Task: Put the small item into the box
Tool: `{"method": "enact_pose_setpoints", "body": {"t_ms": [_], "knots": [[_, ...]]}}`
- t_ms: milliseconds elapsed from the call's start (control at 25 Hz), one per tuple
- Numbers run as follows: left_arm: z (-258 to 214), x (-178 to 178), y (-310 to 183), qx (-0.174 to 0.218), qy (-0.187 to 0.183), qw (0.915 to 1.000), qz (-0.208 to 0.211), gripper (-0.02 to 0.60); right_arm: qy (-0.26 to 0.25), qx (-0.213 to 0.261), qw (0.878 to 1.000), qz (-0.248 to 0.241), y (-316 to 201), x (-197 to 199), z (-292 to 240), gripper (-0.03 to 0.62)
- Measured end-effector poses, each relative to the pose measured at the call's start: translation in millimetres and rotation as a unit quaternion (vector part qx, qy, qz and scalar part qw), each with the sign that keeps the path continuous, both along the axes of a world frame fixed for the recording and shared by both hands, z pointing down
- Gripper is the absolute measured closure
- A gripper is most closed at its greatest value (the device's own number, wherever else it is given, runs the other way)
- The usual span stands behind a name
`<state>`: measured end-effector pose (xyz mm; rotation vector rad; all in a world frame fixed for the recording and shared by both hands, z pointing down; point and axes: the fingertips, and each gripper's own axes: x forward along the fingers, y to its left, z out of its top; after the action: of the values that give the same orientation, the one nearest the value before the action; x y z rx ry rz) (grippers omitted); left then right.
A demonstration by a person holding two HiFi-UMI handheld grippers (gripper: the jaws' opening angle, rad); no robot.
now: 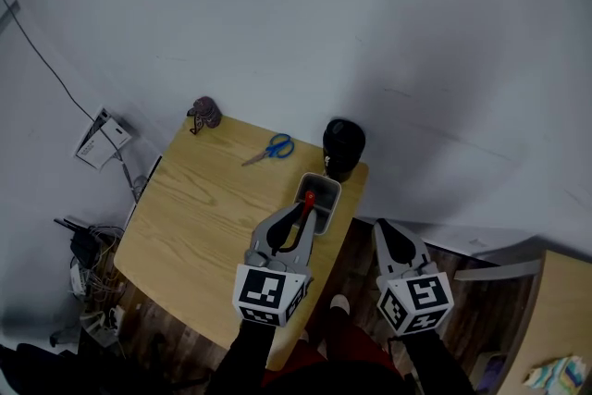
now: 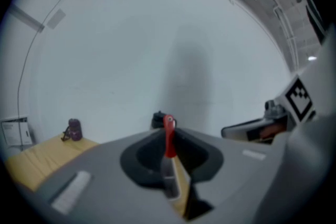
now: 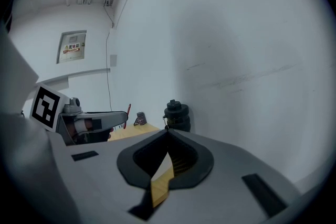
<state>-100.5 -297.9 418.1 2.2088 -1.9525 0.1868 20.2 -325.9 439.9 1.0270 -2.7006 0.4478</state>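
Only the head view is showing the grey box (image 1: 331, 191), sitting right at the left gripper (image 1: 305, 206) tips. The left gripper view is hiding it behind its own jaws. Those jaws are clamping the small item (image 2: 168, 139), which is slim, red on top, grey lower down and sticking up past the tips. What kind of item it is is staying unclear, as is any contact with the box. The right gripper (image 3: 167, 131) is pressing its jaws together on nothing, just beside the left one.

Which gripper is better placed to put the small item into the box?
Left. The left gripper is shut on the red item, just above the box. The right gripper is shut on nothing, off the table edge.
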Motion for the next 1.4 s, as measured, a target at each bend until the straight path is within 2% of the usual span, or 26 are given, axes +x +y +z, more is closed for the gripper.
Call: {"method": "enact_pose_setpoints", "body": {"t_ms": [200,640,1200,1400], "knots": [[12.0,1.1,-18.4,-0.012,-0.001,0.9999,0.001,0.529,0.0,-0.001,1.0,-0.002,-14.0,-4.2,3.0,0.586],[60.5,-2.2,-48.6,-0.066,-0.005,0.9978,0.002,0.529,0.022,-0.023,0.999,-0.013,-33.0,-11.4,31.1,0.586],[103.8,-7.3,-64.7,-0.111,0.002,0.9938,0.012,0.529,0.045,-0.037,0.998,-0.031,-41.1,-37.9,56.9,0.586],[110.7,-5.8,-66.8,-0.118,-0.009,0.9927,0.023,0.529,0.053,-0.042,0.997,-0.035,-40.6,-43.3,64.0,0.586]]}}
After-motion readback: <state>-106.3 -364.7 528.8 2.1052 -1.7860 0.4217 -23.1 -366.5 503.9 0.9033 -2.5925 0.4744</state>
